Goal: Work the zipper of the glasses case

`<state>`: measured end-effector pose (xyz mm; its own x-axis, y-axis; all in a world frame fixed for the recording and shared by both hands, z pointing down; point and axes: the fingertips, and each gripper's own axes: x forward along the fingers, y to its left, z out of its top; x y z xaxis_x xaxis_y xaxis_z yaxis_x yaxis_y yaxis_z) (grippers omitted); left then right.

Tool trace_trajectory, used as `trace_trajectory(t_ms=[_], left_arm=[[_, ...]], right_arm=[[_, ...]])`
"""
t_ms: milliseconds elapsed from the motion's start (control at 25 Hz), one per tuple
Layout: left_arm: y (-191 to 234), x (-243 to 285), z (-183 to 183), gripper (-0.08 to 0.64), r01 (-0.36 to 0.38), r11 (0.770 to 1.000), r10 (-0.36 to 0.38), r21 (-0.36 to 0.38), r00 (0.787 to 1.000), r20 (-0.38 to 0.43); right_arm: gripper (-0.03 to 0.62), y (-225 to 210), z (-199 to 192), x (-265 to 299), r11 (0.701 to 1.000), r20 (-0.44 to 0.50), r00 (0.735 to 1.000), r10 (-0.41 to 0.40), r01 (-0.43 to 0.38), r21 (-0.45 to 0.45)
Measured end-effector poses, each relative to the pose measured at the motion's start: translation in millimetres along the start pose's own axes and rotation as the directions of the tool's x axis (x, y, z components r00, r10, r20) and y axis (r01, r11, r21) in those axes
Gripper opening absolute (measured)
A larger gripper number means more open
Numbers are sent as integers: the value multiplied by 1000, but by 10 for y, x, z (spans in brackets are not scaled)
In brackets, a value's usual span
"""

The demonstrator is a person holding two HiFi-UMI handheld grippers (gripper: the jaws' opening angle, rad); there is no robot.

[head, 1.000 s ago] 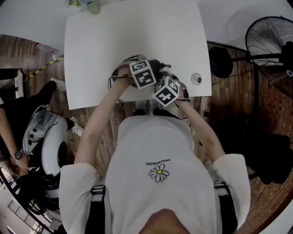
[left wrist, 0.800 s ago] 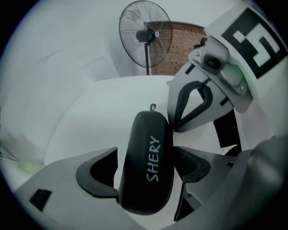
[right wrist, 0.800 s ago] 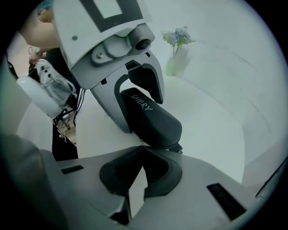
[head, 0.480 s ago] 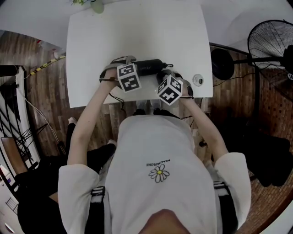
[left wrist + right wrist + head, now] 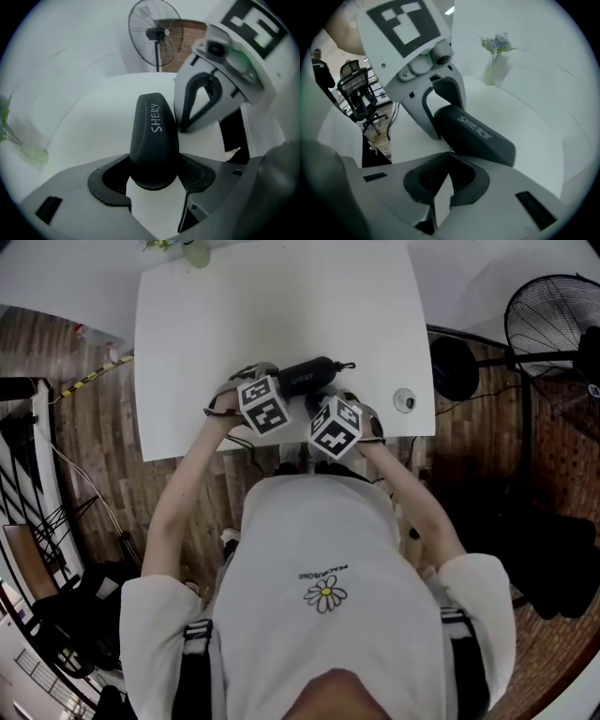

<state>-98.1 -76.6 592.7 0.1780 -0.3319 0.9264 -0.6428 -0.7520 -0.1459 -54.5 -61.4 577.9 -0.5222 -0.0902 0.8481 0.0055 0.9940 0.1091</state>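
Head view: white worktop (image 5: 234, 315), wood-plank floor (image 5: 103, 418), fan (image 5: 553, 324) at right; glasses case (image 5: 307, 377) near worktop's front edge, long axis left-right, right end angled away; left tool (image 5: 154, 180) closing on its left end; right tool (image 5: 447, 161) pressed together beside it.

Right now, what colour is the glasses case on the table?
Black, with pale lettering; the glasses case shows best in the left gripper view.
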Motion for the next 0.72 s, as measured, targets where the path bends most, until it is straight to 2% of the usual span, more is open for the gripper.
trace_trajectory(t_ms=[40,120,320,480,600,720], left_arm=[[-25,5,37,314,5,999,-5,-39,1000,4],[-48,10,70,314,-10,998,10,-63,1000,-10],[-107,5,63,322,-4,999,5,-46,1000,16],[-81,-19,0,330,-51,999,50,10,998,27],[-76,-65,-102,330,-75,997,75,8,997,18],[-85,-99,-222,328,-67,998,67,9,998,20]], right_arm=[[6,80,82,25,1000,9,1000,11,-11,-16],[6,178,172,65,998,11,1000,7,-6,-64],[6,210,117,54,998,21,999,33,-32,-51],[6,226,87,35,993,8,1000,19,-18,-113],[6,204,45,17,990,-4,1000,12,-12,-142],[6,139,-37,23,990,-17,1000,6,-9,-140]])
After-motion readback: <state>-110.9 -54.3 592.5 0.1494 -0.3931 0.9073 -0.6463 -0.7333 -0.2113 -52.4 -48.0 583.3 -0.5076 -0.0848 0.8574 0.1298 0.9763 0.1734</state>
